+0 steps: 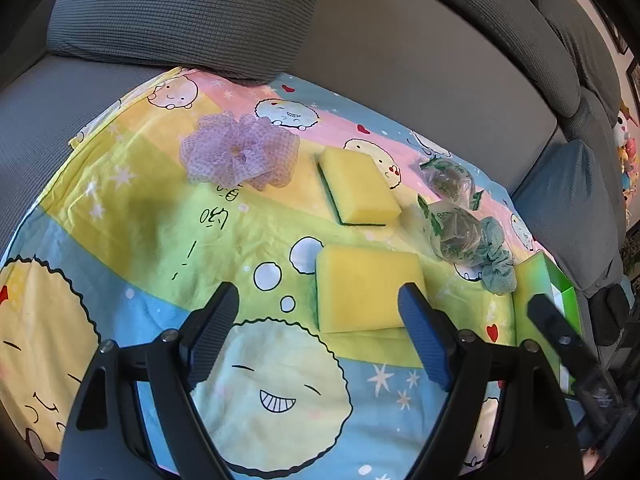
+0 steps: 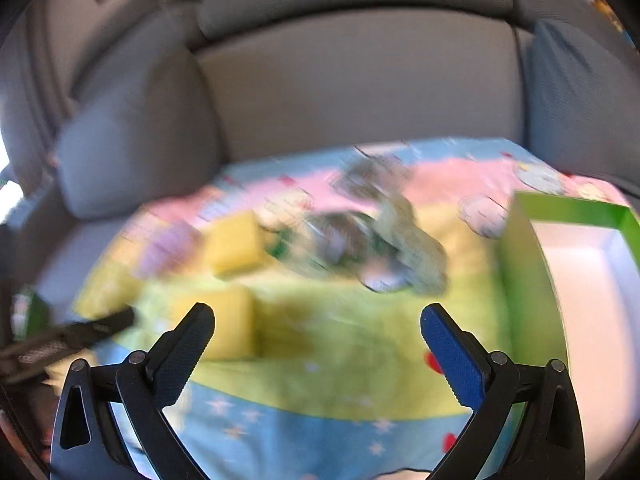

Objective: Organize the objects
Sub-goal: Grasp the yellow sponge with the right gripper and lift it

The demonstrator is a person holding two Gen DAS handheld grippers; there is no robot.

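Observation:
On a cartoon-print cloth (image 1: pixel 132 216) over a grey sofa lie two yellow sponges: a near one (image 1: pixel 366 292) and a far one (image 1: pixel 360 186). A purple mesh scrunchie (image 1: pixel 240 152), two clear green-printed wrapped packets (image 1: pixel 452 176) (image 1: pixel 456 232) and a teal scrunchie (image 1: pixel 498 268) lie around them. A green box (image 2: pixel 576 264) with a white inside stands open at the right. My left gripper (image 1: pixel 320 306) is open and empty, just short of the near sponge. My right gripper (image 2: pixel 318 320) is open and empty above the cloth; its view is motion-blurred.
Grey sofa cushions (image 1: pixel 192 16) and the backrest (image 1: pixel 420 72) rise behind the cloth. A blue-grey cushion (image 1: pixel 568 200) sits at the right end. The right gripper's finger (image 1: pixel 552 320) shows in the left wrist view, by the green box (image 1: pixel 536 292).

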